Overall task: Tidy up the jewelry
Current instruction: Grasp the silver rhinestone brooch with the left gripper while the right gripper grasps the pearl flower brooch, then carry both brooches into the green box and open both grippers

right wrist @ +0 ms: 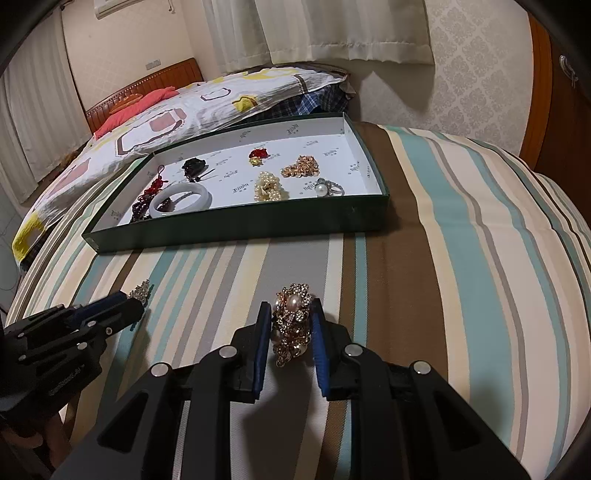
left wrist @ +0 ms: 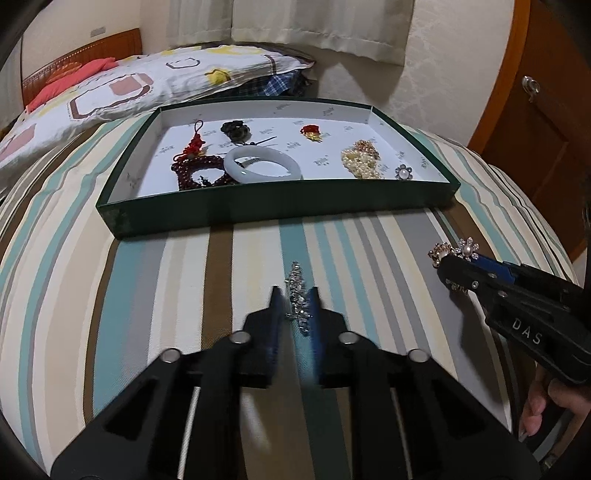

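Note:
A green tray (left wrist: 258,212) (right wrist: 236,230) with a white floor lies on the striped bed. It holds a white bangle (left wrist: 260,165), dark red beads (left wrist: 199,173), a red tassel knot (left wrist: 194,144), a pearl cluster (left wrist: 362,162) and other pieces. My left gripper (left wrist: 295,295) is closed around a silver rhinestone piece (left wrist: 297,291) on the cover; it also shows in the right wrist view (right wrist: 136,299). My right gripper (right wrist: 290,314) is shut on a gold and pearl brooch (right wrist: 291,317), also seen in the left wrist view (left wrist: 456,251).
A patterned quilt (left wrist: 122,88) is bunched behind the tray. A wooden headboard (right wrist: 147,88) is at the far left. A curtain (left wrist: 314,26) and a wooden cabinet (left wrist: 546,110) stand behind and to the right. The striped bedcover (right wrist: 443,258) stretches to the right.

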